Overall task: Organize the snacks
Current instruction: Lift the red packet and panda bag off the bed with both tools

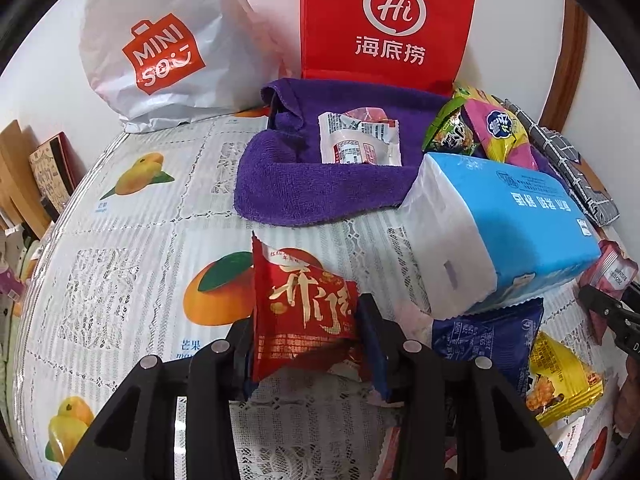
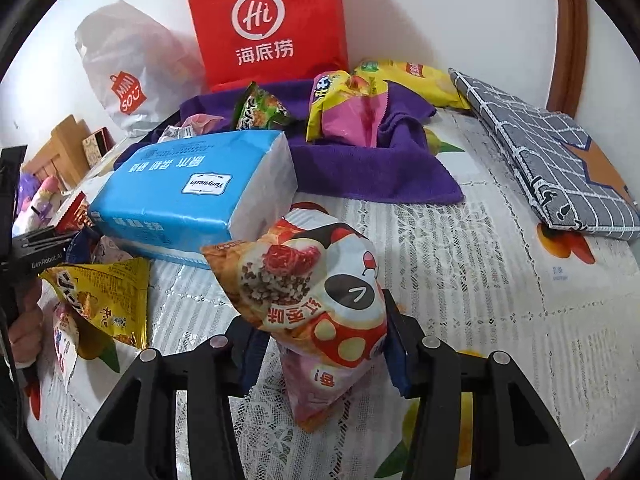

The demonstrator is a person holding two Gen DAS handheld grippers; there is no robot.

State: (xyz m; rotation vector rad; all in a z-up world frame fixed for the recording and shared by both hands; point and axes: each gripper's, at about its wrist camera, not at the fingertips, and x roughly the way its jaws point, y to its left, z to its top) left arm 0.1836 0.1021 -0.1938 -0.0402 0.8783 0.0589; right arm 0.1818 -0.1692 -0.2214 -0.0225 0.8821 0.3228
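Note:
My left gripper (image 1: 306, 332) is shut on a red snack packet (image 1: 304, 304) with gold lettering, held upright just above the tablecloth. In the right wrist view, my right gripper (image 2: 320, 336) is shut on a puffy pink-and-white snack bag (image 2: 308, 280) with a mushroom drawing, also clear of the table. Loose snacks lie around: a white packet (image 1: 360, 140) on the purple towel (image 1: 288, 192), a green packet (image 2: 260, 108), a pink-and-yellow packet (image 2: 344, 112), a dark blue packet (image 1: 488, 340) and a yellow packet (image 2: 104, 296).
A blue tissue pack (image 2: 180, 196) lies between the two grippers. A red paper bag (image 2: 268, 24) and a white plastic bag (image 1: 160, 48) stand against the back wall. A grey checked pouch (image 2: 552, 152) lies at the right. The fruit-print tablecloth (image 1: 132, 248) covers the table.

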